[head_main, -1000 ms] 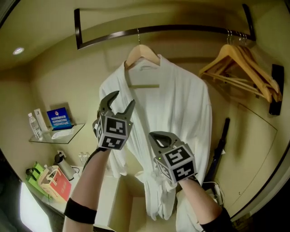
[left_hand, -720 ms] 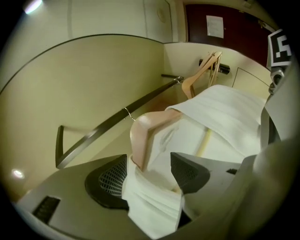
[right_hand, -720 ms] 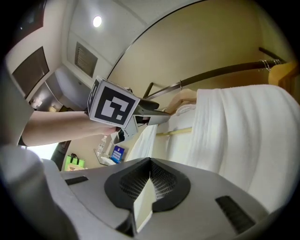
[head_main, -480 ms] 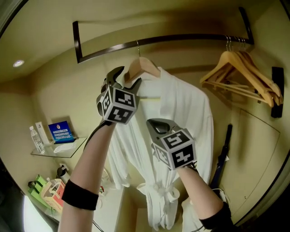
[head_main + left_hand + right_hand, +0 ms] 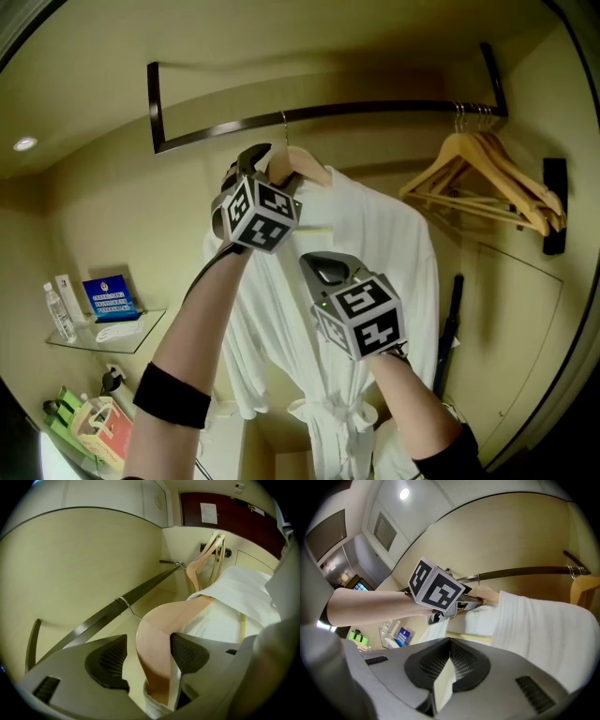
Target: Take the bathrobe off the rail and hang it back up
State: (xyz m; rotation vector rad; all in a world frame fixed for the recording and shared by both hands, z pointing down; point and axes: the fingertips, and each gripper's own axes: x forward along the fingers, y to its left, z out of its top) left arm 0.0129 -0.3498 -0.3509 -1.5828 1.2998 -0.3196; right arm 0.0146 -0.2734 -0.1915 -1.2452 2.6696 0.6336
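Left gripper view shows my left hand-held gripper spread wide; its jaws have just been opening. The near shoulder of the wooden hanger stands between them. The right-side pad lies against the wood and the left-side pad stands clear of it, so nothing is pinched. The hanger's wire hook sits over the metal rail, which runs from 8 o'clock up toward 1 o'clock in this view.

The white bathrobe hangs on that hanger from the rail. In the head view it fills the centre and falls toward 6 o'clock, its belt knotted low down. My left hand-held gripper is at the hanger's left shoulder, at about 11 o'clock from centre.

My right hand-held gripper is below it, just in front of the robe's chest. Its jaws are pressed together, with nothing between them.

Further along the rail, at 2 o'clock, hangs a bunch of bare wooden hangers. At 8 o'clock a glass shelf on the wall carries a water bottle and a blue card.
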